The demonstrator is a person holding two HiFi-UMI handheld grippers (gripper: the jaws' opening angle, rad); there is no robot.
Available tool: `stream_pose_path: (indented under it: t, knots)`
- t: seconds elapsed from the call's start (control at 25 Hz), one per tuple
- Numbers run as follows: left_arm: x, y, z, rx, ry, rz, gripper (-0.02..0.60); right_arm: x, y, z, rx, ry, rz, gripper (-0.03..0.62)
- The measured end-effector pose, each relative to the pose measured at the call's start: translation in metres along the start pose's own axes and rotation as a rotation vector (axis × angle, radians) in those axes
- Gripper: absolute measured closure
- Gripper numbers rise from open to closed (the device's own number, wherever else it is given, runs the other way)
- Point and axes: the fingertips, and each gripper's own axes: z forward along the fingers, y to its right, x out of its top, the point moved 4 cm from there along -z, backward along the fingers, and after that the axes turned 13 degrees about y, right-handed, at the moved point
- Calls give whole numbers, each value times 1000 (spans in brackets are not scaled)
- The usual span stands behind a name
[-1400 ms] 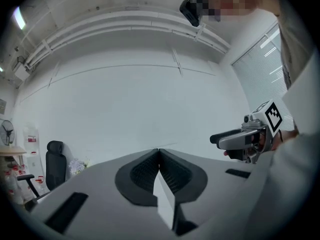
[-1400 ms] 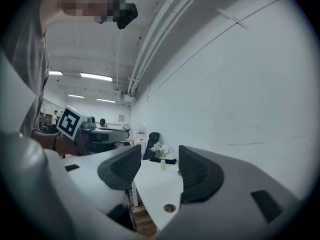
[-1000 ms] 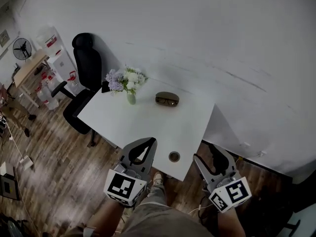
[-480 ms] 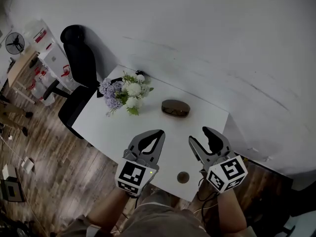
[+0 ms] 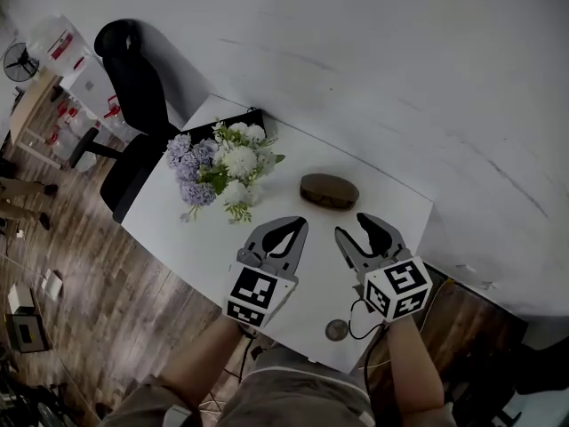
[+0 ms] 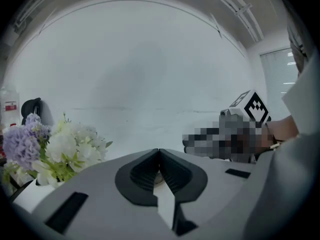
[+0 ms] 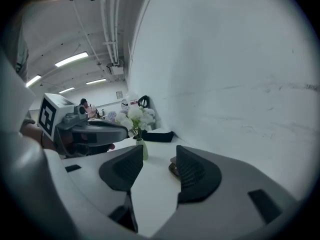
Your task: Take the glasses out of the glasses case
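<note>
While both grippers hang over the white bench [image 5: 191,234], the glasses case [image 5: 329,190] lies shut ahead of them at centre frame, near the bench's far edge. It is a dark brown, smooth oval shell with its long side running across the picture. Nothing touches it.

The left gripper [image 5: 296,224] has its fingers clenched tip to tip on nothing, as the left gripper view shows [image 6: 159,154]. The right gripper [image 5: 360,228] has its fingers apart and closing. Only bare bench top lies between them in the right gripper view [image 7: 160,156], and the case [image 7: 173,168] peeks out past the inner edge of the right-hand finger.

A strip of bare bench top separates both grippers from the case. Left of the case stands a bunch of white and lilac flowers [image 5: 220,163], near it but apart, with a black tray [image 5: 238,117] behind at the far edge. The white wall [image 5: 400,60] rises close behind the bench. A round cable hole [image 5: 336,329] sits by the near edge, at lower centre. An office chair [image 5: 132,74] stands off the bench's end at upper left, on the wooden floor [image 5: 80,265].

A second ago both grippers hung short of the near edge, over the floor. They have since come forward over the bench top, closer to the case, which has not shifted on the bench.
</note>
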Motion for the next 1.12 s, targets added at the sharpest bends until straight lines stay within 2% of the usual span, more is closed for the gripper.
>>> stream_pose_path:
  t: [0.36, 0.68, 0.96, 1.12]
  knots:
    - [-81, -30, 43, 73, -117, -84, 565, -81, 34, 62, 81, -155, 35, 381]
    - [-147, -52, 88, 125, -205, -152, 565, -138, 55, 95, 122, -231, 76, 381]
    - [-194, -67, 111, 157, -297, -166, 565, -147, 69, 108, 144, -247, 79, 381]
    - [-198, -66, 113, 153, -296, -175, 565, -134, 77, 114, 159, -257, 5, 382]
